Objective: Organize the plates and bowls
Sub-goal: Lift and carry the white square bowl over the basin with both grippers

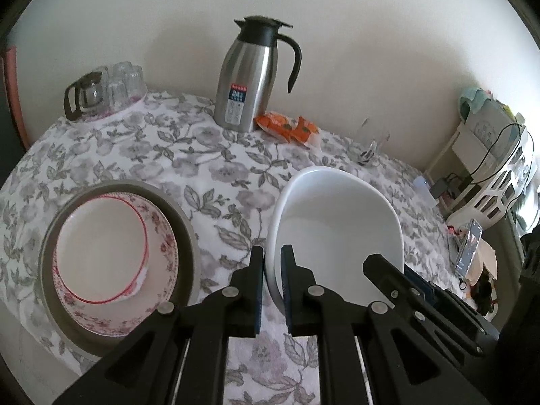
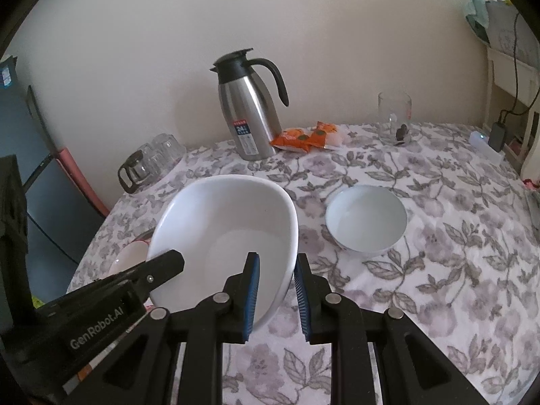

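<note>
From the left wrist view, the left tool [image 1: 272, 263] is clamped on the near left rim of a large white bowl [image 1: 337, 226], one finger outside the wall and the other inside it, and the bowl hangs tilted above the floral-clothed bench [image 1: 216, 175]. The right tool [image 1: 388, 270] reaches in from the right and meets the same bowl at its near right rim. To the left, close to the bench's left edge, a pink-flowered plate [image 1: 118, 263] lies in a wider grey plate [image 1: 189, 229], with a shallow white dish [image 1: 101, 246] on top. Toward the far edge by the wall stand a steel thermos jug [image 1: 249, 77], an orange snack packet [image 1: 287, 128] just beside it, a glass tumbler [image 1: 371, 145] further right, and at the far left corner a cluster of upturned glasses [image 1: 125, 81] with a small glass pot [image 1: 86, 92]. In the right wrist view, the right tool [image 2: 276, 266] pinches the bowl's [image 2: 222, 222] right rim between its blue pads [image 2: 253, 290], while the left tool [image 2: 158, 266] holds the opposite side; the bowl is clear of the cloth and tipped. A smaller white bowl [image 2: 366, 219] sits on the bench [image 2: 455, 236] to the right, well apart from the held one. The jug [image 2: 251, 108], packet [image 2: 303, 138] and tumbler [image 2: 394, 118] line the far edge.
</note>
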Tool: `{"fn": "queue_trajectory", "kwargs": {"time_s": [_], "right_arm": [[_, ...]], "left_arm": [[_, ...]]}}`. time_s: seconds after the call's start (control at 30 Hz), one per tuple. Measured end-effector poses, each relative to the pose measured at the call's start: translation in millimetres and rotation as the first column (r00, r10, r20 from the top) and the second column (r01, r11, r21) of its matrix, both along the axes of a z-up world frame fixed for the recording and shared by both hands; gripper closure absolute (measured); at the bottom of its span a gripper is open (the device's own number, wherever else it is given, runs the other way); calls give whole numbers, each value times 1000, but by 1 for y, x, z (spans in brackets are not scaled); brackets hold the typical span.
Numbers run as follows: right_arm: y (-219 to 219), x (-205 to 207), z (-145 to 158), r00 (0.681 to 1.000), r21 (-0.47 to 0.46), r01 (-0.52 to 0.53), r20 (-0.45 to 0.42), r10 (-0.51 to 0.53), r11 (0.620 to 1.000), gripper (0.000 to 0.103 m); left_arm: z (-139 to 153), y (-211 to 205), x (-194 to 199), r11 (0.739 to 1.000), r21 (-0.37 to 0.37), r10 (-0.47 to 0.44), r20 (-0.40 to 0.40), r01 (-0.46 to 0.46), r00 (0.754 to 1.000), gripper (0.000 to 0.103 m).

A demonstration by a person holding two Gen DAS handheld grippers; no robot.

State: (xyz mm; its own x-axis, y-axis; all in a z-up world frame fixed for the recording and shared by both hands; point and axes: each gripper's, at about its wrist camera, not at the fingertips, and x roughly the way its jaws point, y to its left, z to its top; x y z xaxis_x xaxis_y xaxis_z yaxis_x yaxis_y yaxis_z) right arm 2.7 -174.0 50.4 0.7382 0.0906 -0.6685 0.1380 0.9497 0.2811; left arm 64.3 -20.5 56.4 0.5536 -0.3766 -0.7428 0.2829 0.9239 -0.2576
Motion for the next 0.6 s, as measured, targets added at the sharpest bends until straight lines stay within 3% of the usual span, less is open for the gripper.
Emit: {"fn": "queue_trajectory", "kwargs": {"time_s": [0.6], "right_arm": [[47,12,21,995,-2,-71,73,71,997,80]], "left_arm": [[22,56,-1,993,-51,111,59,-108,992,92]]}}
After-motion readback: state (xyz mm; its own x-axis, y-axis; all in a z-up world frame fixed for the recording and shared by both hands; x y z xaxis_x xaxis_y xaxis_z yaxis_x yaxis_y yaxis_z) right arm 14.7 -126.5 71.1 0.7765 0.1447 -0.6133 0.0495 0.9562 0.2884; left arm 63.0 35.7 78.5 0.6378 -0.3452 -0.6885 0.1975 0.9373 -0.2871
